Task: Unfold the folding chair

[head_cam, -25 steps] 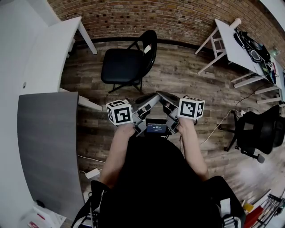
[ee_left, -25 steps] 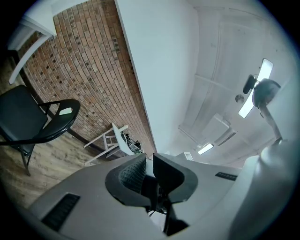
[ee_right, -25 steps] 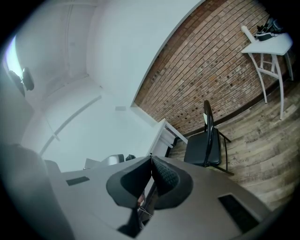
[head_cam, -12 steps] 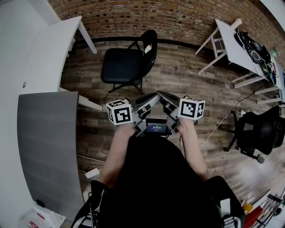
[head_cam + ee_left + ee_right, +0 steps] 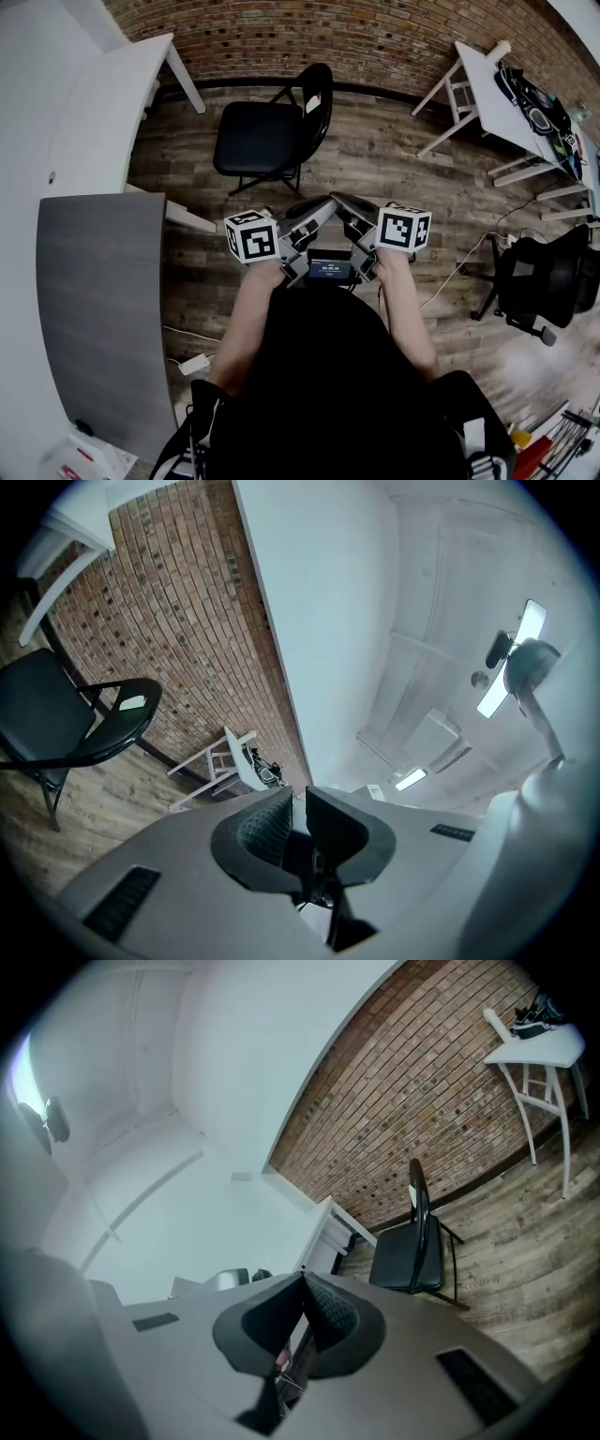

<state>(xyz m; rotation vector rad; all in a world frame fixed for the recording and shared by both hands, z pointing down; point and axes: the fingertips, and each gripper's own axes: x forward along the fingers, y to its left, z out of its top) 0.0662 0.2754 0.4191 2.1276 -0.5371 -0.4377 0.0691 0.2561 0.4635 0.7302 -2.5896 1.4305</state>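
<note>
The black folding chair (image 5: 267,136) stands unfolded on the wood floor in front of the brick wall, its seat flat and its backrest up. It also shows in the left gripper view as the chair (image 5: 56,719) at far left, and in the right gripper view as the chair (image 5: 412,1246) at right. My left gripper (image 5: 317,204) and right gripper (image 5: 343,202) are held close to my chest, tips angled toward each other, well short of the chair. The left gripper (image 5: 300,794) is shut with nothing in it. The right gripper (image 5: 302,1279) is likewise shut and empty.
A grey tabletop (image 5: 94,300) and a white table (image 5: 103,94) stand at my left. A white trestle table (image 5: 487,84) with a bag stands at the right, a black office chair (image 5: 553,277) below it. Cables cross the floor (image 5: 441,178).
</note>
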